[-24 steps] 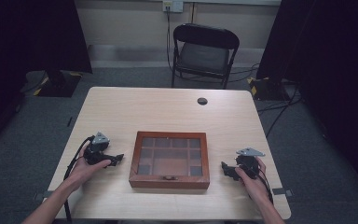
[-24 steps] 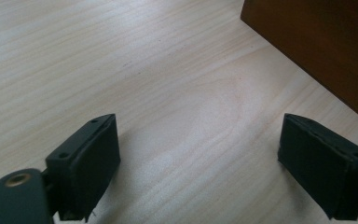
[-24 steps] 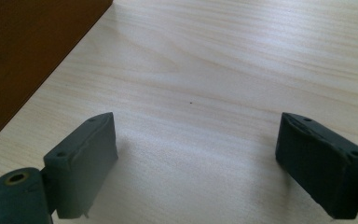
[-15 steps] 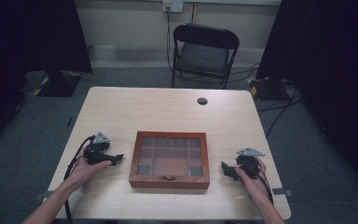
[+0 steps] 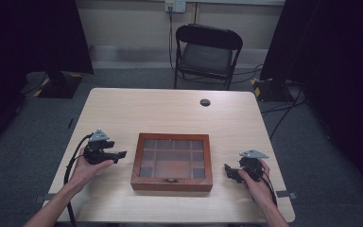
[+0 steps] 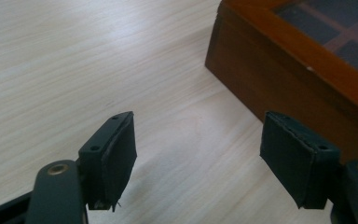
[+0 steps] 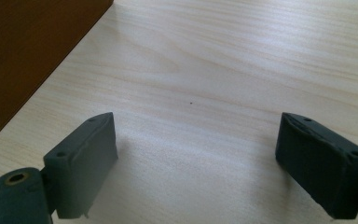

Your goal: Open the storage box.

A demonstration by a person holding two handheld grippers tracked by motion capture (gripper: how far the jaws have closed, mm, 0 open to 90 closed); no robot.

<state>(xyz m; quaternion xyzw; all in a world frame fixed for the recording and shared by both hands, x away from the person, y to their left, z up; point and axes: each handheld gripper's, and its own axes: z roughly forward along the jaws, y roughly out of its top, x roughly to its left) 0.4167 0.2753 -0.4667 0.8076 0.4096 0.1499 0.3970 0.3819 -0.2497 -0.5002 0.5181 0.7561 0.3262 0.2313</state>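
Note:
A brown wooden box [image 5: 172, 161] with a glass lid over several compartments lies shut near the table's front middle. My left gripper [image 5: 120, 154] rests on the table just left of the box, jaws pointing at its left wall, open with nothing between them. In the left gripper view the box's side [image 6: 279, 79] stands close ahead at the right, and the gripper [image 6: 219, 163] is wide apart over bare wood. My right gripper [image 5: 228, 171] sits right of the box, open and empty. In the right gripper view [image 7: 196, 172] the box wall [image 7: 23, 51] fills the upper left.
The light wooden table [image 5: 137, 109] has a small black round cap [image 5: 205, 102] near its far edge. A black folding chair [image 5: 207, 54] stands behind the table. Dark curtains flank the room, and cables run over the grey floor at the right.

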